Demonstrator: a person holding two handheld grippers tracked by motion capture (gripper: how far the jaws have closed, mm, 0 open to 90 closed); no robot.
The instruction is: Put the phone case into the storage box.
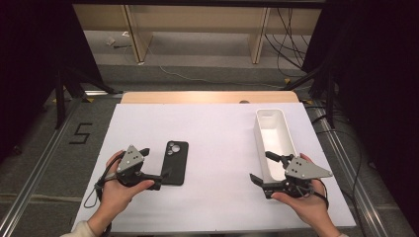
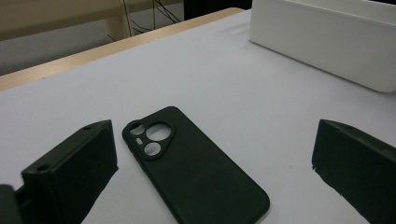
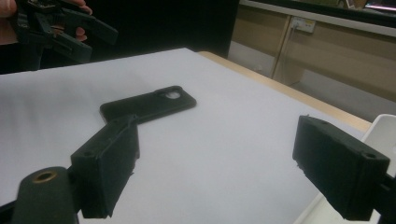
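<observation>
white sheeting (image 1: 217, 148) covers the table. on it lies a black phone case (image 1: 175, 162), flat, camera cutout up. left gripper (image 1: 154, 169) sits just left of the case, jaws spread wide, holding nothing. right gripper (image 1: 263, 168), well right of the case beside a white bin (image 1: 274, 138), also gapes empty.

The phone case (image 2: 196, 172) looks matt black rubbery plastic, the bin (image 1: 273, 140) smooth white plastic.

black digit "5" (image 1: 80, 133) marked on the grey floor (image 1: 44, 148) left of the table
</observation>
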